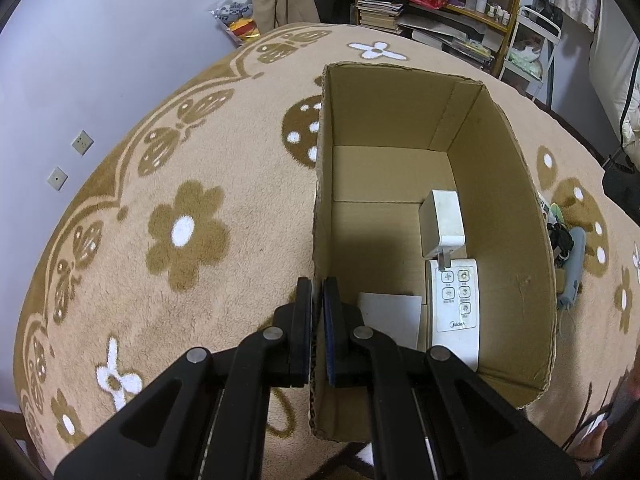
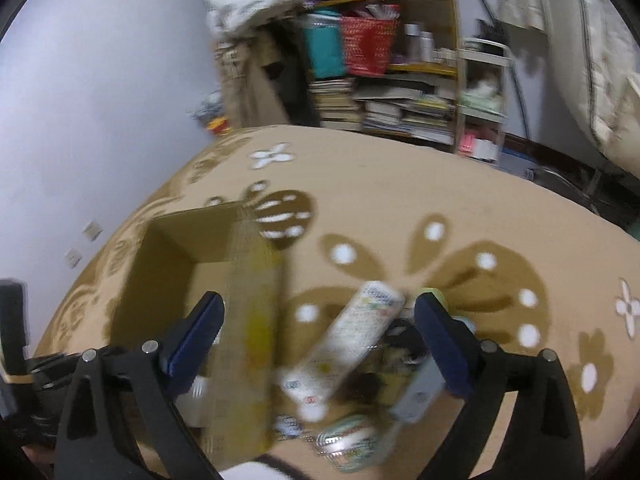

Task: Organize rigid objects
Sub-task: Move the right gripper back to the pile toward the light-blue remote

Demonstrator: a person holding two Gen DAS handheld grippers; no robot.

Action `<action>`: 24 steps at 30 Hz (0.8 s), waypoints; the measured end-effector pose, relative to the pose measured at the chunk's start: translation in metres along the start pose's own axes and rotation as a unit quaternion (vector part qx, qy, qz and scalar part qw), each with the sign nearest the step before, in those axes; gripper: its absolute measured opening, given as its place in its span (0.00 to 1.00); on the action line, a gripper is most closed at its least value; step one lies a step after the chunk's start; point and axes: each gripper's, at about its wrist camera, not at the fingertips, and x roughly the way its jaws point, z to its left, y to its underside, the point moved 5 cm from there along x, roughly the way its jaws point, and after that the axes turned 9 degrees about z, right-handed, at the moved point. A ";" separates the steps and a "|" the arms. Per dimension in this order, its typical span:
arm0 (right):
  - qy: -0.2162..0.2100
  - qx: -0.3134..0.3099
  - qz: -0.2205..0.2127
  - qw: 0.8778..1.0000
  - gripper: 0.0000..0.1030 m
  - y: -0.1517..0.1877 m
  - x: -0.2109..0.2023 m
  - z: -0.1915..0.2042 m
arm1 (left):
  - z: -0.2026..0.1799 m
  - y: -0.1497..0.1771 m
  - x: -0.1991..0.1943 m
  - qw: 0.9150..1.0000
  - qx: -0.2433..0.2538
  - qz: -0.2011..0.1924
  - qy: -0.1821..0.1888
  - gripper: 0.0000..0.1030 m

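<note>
Left wrist view: the left claw (image 1: pixel 318 328) is clenched on the box (image 1: pixel 516 184) wall. The right claw (image 2: pixel 318 344) is spread wide above the remote (image 2: pixel 344 344); blur suggests haste, so a missed grasp is possible.

Tan, brown and white across a flower-patterned blanket, with plain kraft cardboard at its middle.

The fuzzy tan blanket (image 1: pixel 224 152) carries dark brown flowers with white centres, brown butterflies along a pale scalloped border, white four-petal blossoms and brown mushroom shapes dotted white. The open brown cardboard box (image 1: pixel 520 200) is plain inside and holds a white rectangular remote with grey-outlined buttons (image 1: pixel 454 308), an off-white plug adapter (image 1: pixel 442 224) and a white sheet of paper (image 1: pixel 390 316). The left claw (image 1: pixel 319 328) is black with dark blue pads; the right claw (image 2: pixel 320 340) matches it. The wall (image 1: pixel 100 40) is pale lavender.
</note>
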 end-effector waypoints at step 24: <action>0.141 0.072 0.135 0.978 0.98 0.046 0.068 -0.104 | 0.000 -0.001 0.001 1.000 0.000 0.001 0.000 0.05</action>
